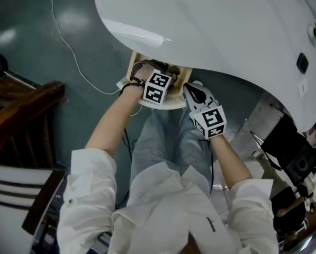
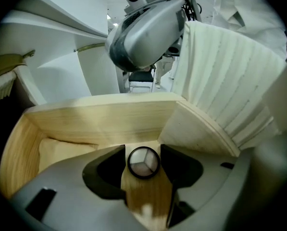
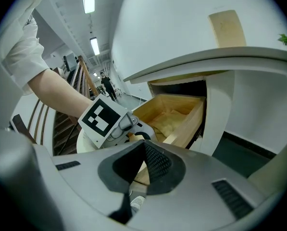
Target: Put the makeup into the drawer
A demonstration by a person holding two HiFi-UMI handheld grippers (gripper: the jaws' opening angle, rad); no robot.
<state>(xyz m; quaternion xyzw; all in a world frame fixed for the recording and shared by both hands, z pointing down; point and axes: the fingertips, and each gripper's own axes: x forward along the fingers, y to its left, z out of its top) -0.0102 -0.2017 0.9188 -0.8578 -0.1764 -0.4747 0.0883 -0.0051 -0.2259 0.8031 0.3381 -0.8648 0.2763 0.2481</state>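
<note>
A round compact [image 2: 143, 162] with a three-part palette lies on the wooden floor of the open drawer [image 2: 100, 119], between the jaws of my left gripper [image 2: 143, 163]. The pads flank it closely, with a thin sliver of wood showing at its left side. In the head view the left gripper's marker cube [image 1: 158, 87] sits over the drawer [image 1: 134, 62] under the white table's edge. My right gripper [image 1: 192, 87] hovers just right of the drawer. Its jaws [image 3: 143, 148] meet at the tips with nothing between them.
A pale crumpled lining [image 3: 171, 121] lies at the back of the drawer. The white tabletop [image 1: 226, 30] overhangs the drawer. A dark wooden chair [image 1: 20, 110] stands at the left, a white cable [image 1: 68, 46] trails over the floor, and black equipment [image 1: 295, 152] sits at the right.
</note>
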